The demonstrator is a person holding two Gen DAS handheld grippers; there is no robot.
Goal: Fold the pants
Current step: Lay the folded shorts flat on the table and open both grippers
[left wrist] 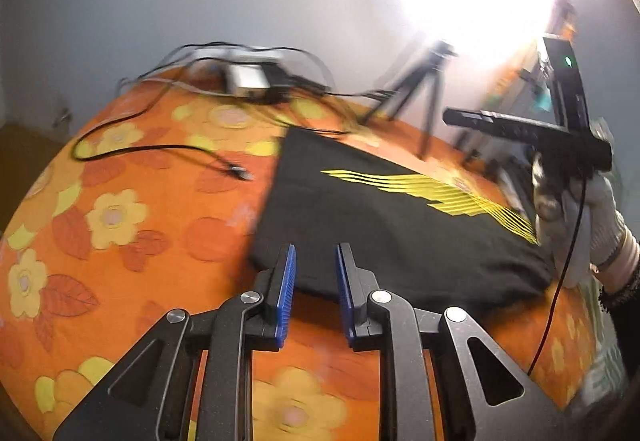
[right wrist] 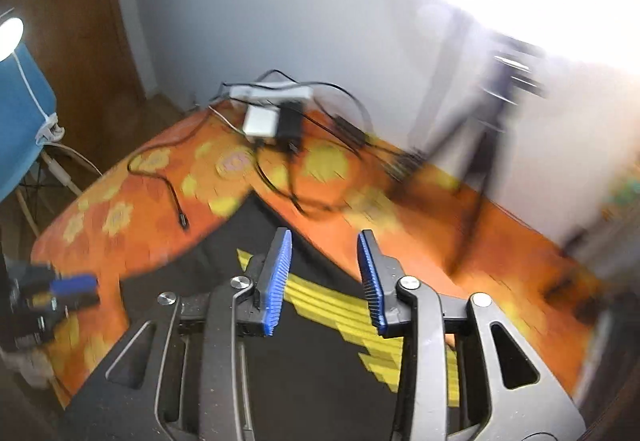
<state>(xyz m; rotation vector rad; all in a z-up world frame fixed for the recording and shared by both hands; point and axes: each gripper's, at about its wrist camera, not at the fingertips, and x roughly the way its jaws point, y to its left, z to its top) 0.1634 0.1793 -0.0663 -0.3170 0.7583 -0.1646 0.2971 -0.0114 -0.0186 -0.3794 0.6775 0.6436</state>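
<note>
The black pants (left wrist: 384,225) with yellow stripes lie folded into a flat rectangle on the orange flowered tablecloth (left wrist: 132,201). My left gripper (left wrist: 316,255) is open and empty, just above the near edge of the pants. The right gripper's body (left wrist: 560,129), held by a gloved hand, hovers over the right end of the pants. In the right wrist view my right gripper (right wrist: 325,241) is open and empty above the pants (right wrist: 224,289), near their yellow stripes (right wrist: 340,305). The left gripper (right wrist: 52,293) shows blurred at the left.
A white power strip with adapters (left wrist: 248,81) and tangled black cables (left wrist: 160,149) lie at the table's far side. A tripod (left wrist: 424,89) stands at the far right edge. A blue chair (right wrist: 20,109) stands left of the table. Bright light glares at top right.
</note>
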